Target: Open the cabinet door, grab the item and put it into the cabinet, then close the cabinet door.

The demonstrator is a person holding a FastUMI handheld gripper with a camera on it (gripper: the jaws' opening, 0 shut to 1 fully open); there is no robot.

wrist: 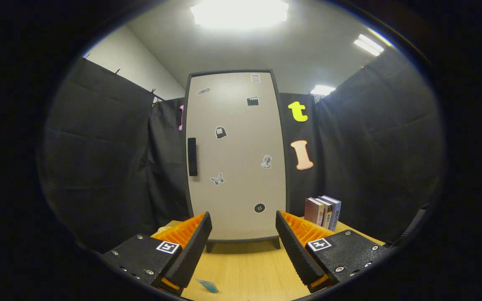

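Both fingers (243,246) stand wide apart and hold nothing; only bare counter (245,267) lies between them. Straight ahead of the fingers, at the far side of the counter, stands the cabinet (236,154) on short dark feet. Its pale door (241,125) is closed and carries several small stickers. A dark vertical handle (192,156) sits on the door's left edge. Beyond the right finger, just beside the cabinet, a few books (323,211) stand upright on the counter. Close to the left finger, near its base, a small blue-green item (208,285) lies flat on the counter; what it is I cannot tell.
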